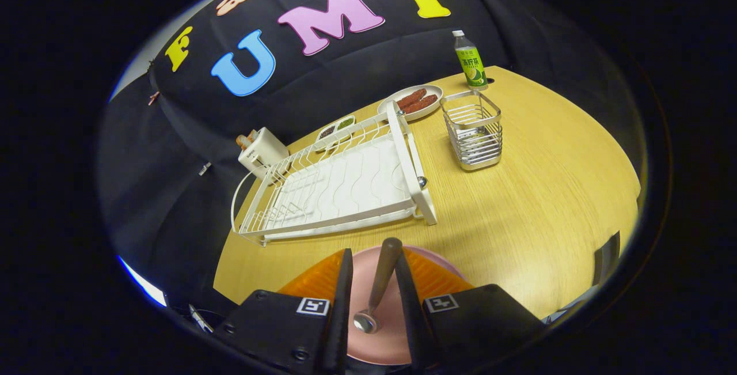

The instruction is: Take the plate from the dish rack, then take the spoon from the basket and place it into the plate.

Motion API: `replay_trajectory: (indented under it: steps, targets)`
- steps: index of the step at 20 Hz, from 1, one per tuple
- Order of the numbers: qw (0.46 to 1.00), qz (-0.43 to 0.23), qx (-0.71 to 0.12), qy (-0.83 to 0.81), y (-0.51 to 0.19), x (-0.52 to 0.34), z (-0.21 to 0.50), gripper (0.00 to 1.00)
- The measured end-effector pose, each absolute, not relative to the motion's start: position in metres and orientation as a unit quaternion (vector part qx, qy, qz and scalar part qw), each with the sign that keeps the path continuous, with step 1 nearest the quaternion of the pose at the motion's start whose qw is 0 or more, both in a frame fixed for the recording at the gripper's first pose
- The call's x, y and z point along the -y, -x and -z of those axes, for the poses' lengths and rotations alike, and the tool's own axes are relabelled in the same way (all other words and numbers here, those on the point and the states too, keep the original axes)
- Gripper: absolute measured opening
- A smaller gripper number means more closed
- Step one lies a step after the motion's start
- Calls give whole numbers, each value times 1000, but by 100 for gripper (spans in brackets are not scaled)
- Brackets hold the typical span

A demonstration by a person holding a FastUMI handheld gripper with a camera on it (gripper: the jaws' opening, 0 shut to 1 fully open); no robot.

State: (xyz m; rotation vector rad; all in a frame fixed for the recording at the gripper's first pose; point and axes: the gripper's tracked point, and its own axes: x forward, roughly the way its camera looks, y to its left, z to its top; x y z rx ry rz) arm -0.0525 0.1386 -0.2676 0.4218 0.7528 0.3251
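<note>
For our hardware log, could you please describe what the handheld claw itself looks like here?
The claw has two narrow, flat fingers running forward side by side. Each grows from a blocky dark housing bearing a square black-and-white marker, with screw heads on the left block. No cables are visible.

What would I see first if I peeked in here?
First, the spoon between the gripper fingers, over the pink plate on the yellow table. Just beyond stands the white dish rack, with a wire basket beside it and a green bottle behind.
</note>
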Motion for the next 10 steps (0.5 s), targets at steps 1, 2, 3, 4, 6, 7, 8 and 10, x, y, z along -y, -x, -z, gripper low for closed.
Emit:
replay_trajectory:
  steps: [1,2,3,4,6,7,8,10]
  targets:
    - [898,-158,-360,-196,54,-134,265,56]
    - [903,-153,-356,-184,54,-127,262,77]
    - [908,-153,-349,-173,53,-121,260,99]
    - [914,-146,-343,-159,52,-112,256,100]
    - [925,-136,-326,-142,51,-96,243,99]
    - [929,-132,-316,-137,50,-90,234,98]
    - [934,-128,-304,-135,48,-84,221,99]
    - [947,-121,-269,-127,42,-72,190,99]
